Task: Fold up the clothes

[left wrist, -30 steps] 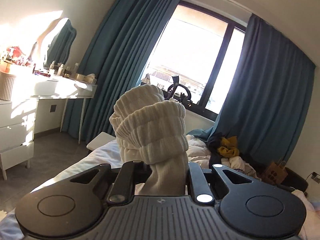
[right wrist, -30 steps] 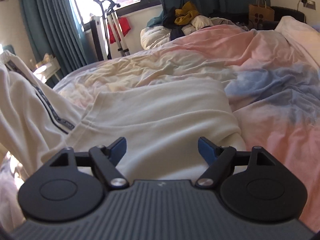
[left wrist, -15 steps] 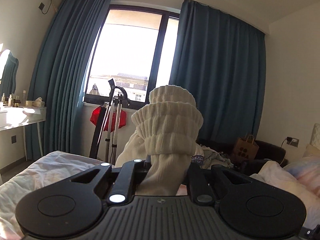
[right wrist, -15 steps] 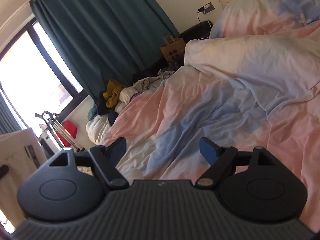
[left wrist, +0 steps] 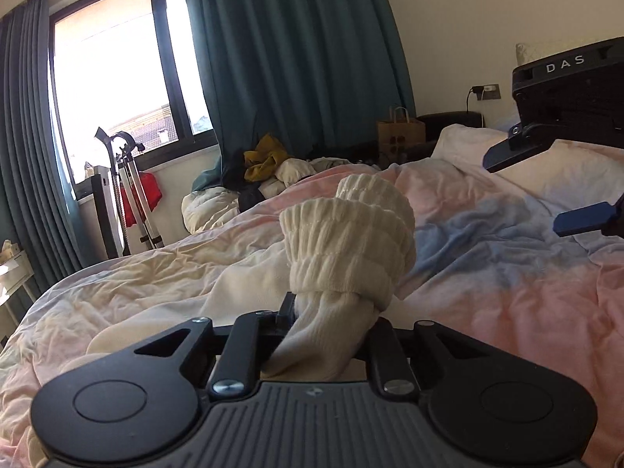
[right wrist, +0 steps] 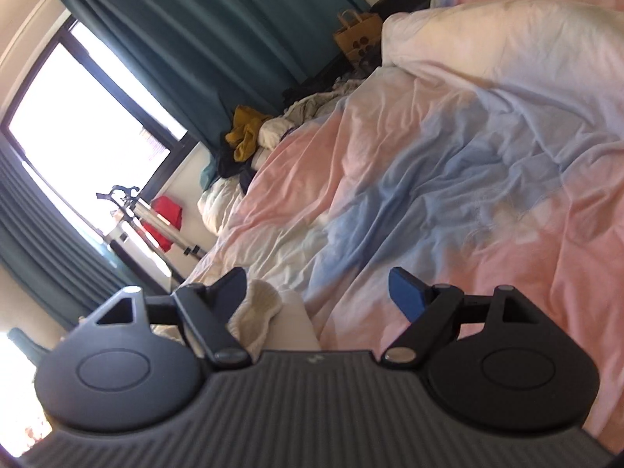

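Both left fingers (left wrist: pixel 374 335) pinch the cream ribbed cuff (left wrist: pixel 347 257); right fingers (right wrist: pixel 405 292) spread wide, holding nothing.

Readable lettering: one word only

The letters "DAS" stood in pale capitals on the black body of the right gripper (left wrist: pixel 567 117), seen at the upper right of the left wrist view; the brown paper bag (left wrist: pixel 400 131) bore dark marks too small to read.

A home bedroom: a bed (left wrist: pixel 487 273) under a rumpled pastel duvet fills the room. Teal curtains (left wrist: pixel 296 58) frame a sunlit window (left wrist: pixel 109 89), with clothes (left wrist: pixel 269 167) heaped beneath.
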`<state>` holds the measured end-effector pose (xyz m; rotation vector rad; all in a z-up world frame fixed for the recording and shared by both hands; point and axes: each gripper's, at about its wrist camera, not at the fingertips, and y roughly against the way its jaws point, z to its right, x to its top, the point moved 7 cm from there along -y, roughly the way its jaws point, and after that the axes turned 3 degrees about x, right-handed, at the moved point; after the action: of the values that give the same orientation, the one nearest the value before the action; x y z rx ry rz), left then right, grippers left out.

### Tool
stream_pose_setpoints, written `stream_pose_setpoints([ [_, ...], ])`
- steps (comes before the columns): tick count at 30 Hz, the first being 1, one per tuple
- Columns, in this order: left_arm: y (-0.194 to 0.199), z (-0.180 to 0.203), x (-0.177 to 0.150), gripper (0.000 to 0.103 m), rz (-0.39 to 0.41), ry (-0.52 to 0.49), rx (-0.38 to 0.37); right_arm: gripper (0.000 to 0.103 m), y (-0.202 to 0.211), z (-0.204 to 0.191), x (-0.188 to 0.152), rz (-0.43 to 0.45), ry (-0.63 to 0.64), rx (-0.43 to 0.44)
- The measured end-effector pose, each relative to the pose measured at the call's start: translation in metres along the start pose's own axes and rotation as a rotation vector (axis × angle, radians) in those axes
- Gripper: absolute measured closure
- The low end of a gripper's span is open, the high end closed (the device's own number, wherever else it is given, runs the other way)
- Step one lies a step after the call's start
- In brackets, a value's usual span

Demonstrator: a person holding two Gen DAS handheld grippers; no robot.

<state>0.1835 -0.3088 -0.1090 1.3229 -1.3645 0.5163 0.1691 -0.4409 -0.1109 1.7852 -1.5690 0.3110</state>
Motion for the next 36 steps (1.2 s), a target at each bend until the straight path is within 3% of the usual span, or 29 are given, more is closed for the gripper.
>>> stream_pose_setpoints([
  [2, 0.014, -0.013, -0.008, 0.077, -0.008, -0.039, -0.019, 0.021, -0.006, -0.009, -0.004, -0.042, 0.008, 0.047],
  [5, 0.041, -0.035, -0.021, 0.055, -0.018, -0.081, -0.039, 0.021, -0.016, -0.022, -0.007, -0.107, -0.003, 0.133],
  [7, 0.063, -0.046, -0.029, 0.033, -0.008, -0.091, -0.075, 0.021, -0.023, -0.031, -0.011, -0.157, 0.000, 0.184],
  [11, 0.099, -0.071, -0.035, 0.028, 0.006, -0.076, -0.120, 0.021, -0.042, -0.052, -0.025, -0.272, -0.005, 0.275],
  [14, 0.123, -0.103, -0.034, 0.021, -0.001, -0.043, -0.133, 0.021, -0.051, -0.060, -0.031, -0.309, 0.028, 0.260],
  [19, 0.141, -0.148, -0.037, 0.025, 0.019, -0.068, -0.079, 0.021, -0.065, -0.073, -0.024, -0.318, 0.056, 0.280],
  [22, 0.140, -0.156, -0.050, 0.033, -0.027, -0.075, -0.099, 0.021, -0.082, -0.072, -0.021, -0.356, 0.067, 0.260],
  [26, 0.150, -0.149, -0.068, 0.032, -0.035, -0.159, -0.080, 0.023, -0.103, -0.060, -0.027, -0.416, 0.007, 0.243],
  [31, 0.125, -0.149, -0.083, 0.036, -0.043, -0.160, -0.053, 0.023, -0.110, -0.079, -0.040, -0.463, 0.074, 0.340],
  [33, 0.114, -0.150, -0.087, 0.044, -0.053, -0.127, -0.051, 0.029, -0.111, -0.088, -0.045, -0.452, 0.161, 0.303],
  [35, 0.110, -0.152, -0.088, 0.055, -0.049, -0.106, -0.029, 0.042, -0.111, -0.091, -0.047, -0.424, 0.229, 0.259],
  [36, 0.110, -0.152, -0.088, 0.064, -0.047, -0.096, -0.022, 0.053, -0.110, -0.091, -0.047, -0.415, 0.244, 0.245],
])
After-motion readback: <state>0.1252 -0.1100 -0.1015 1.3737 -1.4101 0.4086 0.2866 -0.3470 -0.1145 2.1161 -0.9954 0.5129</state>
